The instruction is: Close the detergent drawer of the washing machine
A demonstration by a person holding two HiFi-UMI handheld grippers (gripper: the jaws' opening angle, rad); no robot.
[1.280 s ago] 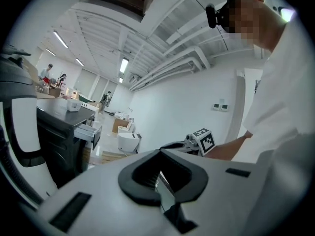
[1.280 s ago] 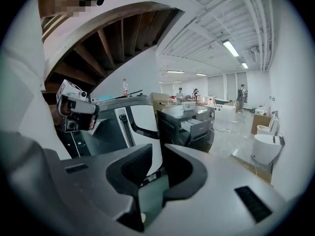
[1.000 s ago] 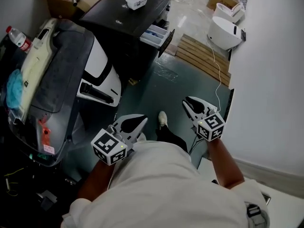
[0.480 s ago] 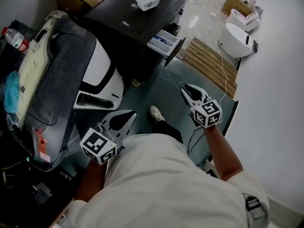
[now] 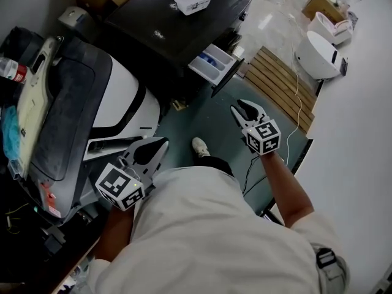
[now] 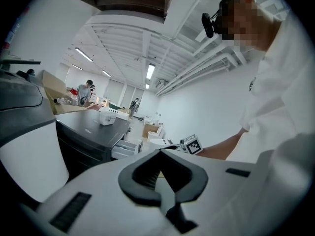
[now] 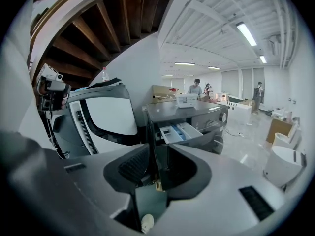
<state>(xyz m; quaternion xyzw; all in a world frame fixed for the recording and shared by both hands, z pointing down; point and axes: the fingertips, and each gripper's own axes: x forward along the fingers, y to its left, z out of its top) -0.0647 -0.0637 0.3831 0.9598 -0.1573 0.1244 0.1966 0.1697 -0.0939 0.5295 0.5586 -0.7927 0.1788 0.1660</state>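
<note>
My right gripper (image 5: 239, 109) sits at the end of a bare forearm stretched forward. It tips a little downward, and its marker cube (image 5: 264, 138) faces up at me. Its jaws have just been opening and now stand at a narrow gap with nothing between them. My left gripper (image 5: 160, 143) is tucked closer to my body, jaws together and empty. Both are smooth white plastic shells with black ribbed pads. Ahead, well apart from either gripper, the detergent drawer (image 5: 211, 63) is still pulled out of the front of the dark, flat-topped washing machine (image 5: 153, 26). It is a white tray with blue compartments and a dark front panel. Its long axis runs straight out from the machine, pointing toward the wooden slatted board (image 5: 278, 81) on the green floor (image 5: 208, 118).
</note>
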